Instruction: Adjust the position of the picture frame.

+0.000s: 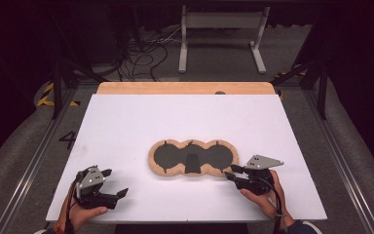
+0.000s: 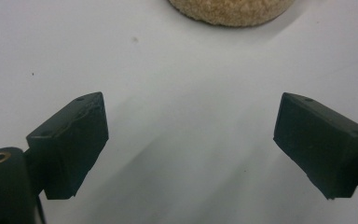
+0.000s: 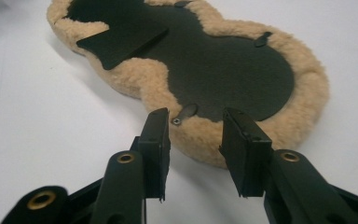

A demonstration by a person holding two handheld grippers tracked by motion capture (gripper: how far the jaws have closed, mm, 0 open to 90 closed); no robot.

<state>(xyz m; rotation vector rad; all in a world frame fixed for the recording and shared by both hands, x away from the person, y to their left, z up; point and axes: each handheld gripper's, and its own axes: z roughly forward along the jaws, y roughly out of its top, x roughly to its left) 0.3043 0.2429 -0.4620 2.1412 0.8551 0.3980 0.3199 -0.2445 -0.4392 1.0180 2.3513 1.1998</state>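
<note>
Fleece-edged pad [image 3: 242, 70] at right gripper [image 3: 193, 126] jaws, left gripper [image 1: 112, 187] apart

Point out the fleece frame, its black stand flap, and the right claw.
fleece frame [image 1: 154, 161]: high view, left fuzzy rim.
black stand flap [image 3: 121, 41]: right gripper view, flap's flat middle.
right claw [image 3: 196, 133]: right gripper view, between the tips.

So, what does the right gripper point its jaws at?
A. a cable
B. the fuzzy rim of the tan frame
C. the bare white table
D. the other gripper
B: in the right gripper view, the right gripper has the fuzzy rim of the frame just ahead of its parted jaws.
</note>
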